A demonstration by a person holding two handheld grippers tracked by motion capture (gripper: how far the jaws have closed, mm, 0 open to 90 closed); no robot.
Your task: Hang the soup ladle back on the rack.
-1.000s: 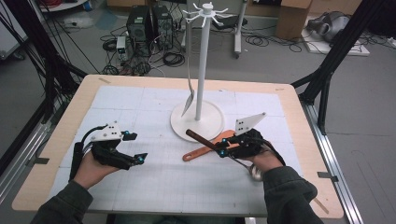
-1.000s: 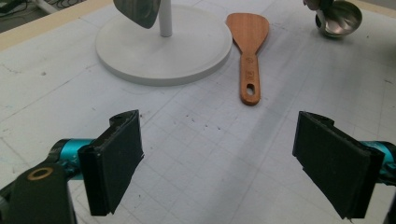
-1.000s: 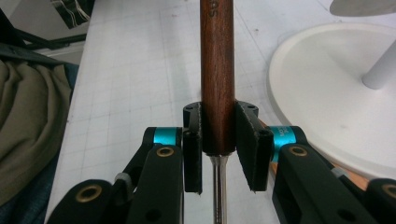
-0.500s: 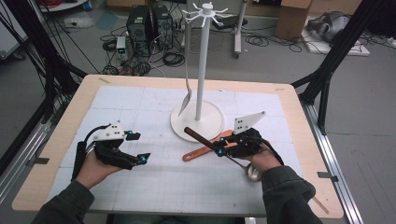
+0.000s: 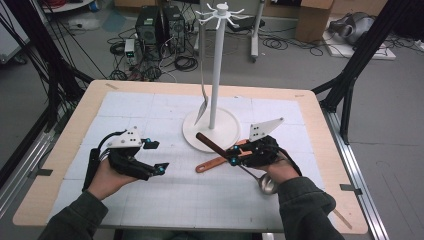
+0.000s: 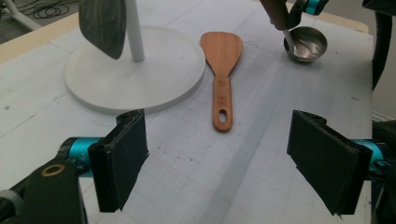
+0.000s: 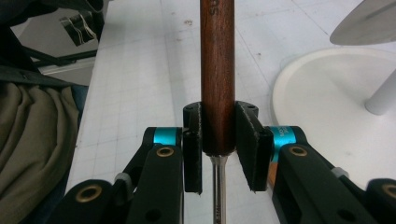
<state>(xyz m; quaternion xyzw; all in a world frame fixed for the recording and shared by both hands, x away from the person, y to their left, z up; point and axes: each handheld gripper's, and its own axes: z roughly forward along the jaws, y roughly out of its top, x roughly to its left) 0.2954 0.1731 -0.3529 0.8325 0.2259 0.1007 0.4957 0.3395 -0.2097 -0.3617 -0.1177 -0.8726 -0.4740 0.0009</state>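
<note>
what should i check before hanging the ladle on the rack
1. Right gripper shut on the ladle handle: ok.
2. Grip placement: jaws sit at the handle's lower end, by the metal shaft: cannot tell if secure.
3. Left gripper open, nothing between its jaws, which have just been closing a little: ok.
4. Rack upright: ok.
5. Free hook on top: ok, several look bare.
6. Spatula lies flat beside the base, apart from it: ok.

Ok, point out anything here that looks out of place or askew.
Nothing is spilled or broken. The wooden spatula lies flat on the mat beside the rack rather than hanging. The ladle is tilted: the right gripper clamps its wooden handle, with the bowl low near the table.
</note>
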